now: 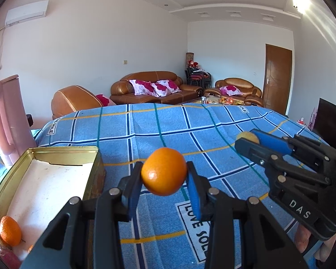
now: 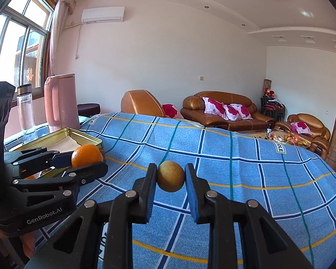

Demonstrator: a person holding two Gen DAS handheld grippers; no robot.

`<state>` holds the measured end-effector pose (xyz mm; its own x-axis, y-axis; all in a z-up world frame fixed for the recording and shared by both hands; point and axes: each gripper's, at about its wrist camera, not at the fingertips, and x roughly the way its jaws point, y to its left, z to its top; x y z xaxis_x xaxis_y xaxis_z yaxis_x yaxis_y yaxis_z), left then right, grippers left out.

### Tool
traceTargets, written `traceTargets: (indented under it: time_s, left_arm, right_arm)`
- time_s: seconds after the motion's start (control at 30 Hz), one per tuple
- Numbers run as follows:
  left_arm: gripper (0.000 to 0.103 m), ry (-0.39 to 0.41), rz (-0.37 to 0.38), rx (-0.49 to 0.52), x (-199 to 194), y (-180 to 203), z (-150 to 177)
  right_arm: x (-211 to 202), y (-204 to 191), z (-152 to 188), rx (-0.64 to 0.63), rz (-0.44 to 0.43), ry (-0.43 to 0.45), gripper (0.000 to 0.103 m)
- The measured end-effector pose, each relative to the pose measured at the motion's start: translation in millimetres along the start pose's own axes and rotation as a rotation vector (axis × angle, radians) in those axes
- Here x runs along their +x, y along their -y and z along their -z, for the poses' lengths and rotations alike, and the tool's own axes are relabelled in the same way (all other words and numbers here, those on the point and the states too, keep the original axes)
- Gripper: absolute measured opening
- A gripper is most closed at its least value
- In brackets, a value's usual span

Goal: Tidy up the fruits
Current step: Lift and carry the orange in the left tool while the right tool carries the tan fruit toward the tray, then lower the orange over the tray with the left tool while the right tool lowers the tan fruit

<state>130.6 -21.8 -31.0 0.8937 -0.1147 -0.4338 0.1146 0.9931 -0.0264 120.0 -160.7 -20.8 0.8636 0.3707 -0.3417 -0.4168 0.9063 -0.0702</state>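
Note:
My left gripper point(image 1: 164, 177) is shut on an orange mandarin point(image 1: 164, 174) and holds it above the blue checked cloth, just right of the open gold tin point(image 1: 56, 152). It also shows in the right wrist view point(image 2: 87, 157), with the mandarin point(image 2: 86, 155) near the tin point(image 2: 87, 137). My right gripper point(image 2: 170, 177) is shut on a small yellow-brown round fruit point(image 2: 170, 176) above the cloth; in the left wrist view the right gripper point(image 1: 248, 141) sits at right with that fruit point(image 1: 246, 137). Another mandarin point(image 1: 10, 231) lies in the tin.
A pink jug point(image 2: 61, 99) and a clear bottle point(image 2: 26, 114) stand behind the tin at the left. The blue checked cloth point(image 2: 235, 168) covers the table. Brown sofas point(image 2: 224, 109) and a low table with fruit point(image 2: 286, 137) stand beyond.

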Motion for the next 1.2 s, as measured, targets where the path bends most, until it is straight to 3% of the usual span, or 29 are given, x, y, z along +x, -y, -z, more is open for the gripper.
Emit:
traceTargets:
  time_s: [0.23,0.67,1.2]
  left_arm:
    - [0.039,0.038,-0.020,0.001,-23,-12,7]
    - [0.039,0.080,-0.065,0.009,-53,-25,19]
    - [0.039,0.088,-0.116,-0.024,-74,-57,25]
  right_arm:
    - [-12,-24,3,-0.046,-0.024,-0.007,0.027]
    - [-19,-49,2,-0.020,-0.089,0.008,0.027]
    - [-18,-84,-3,-0.040,-0.157,0.008,0.027]
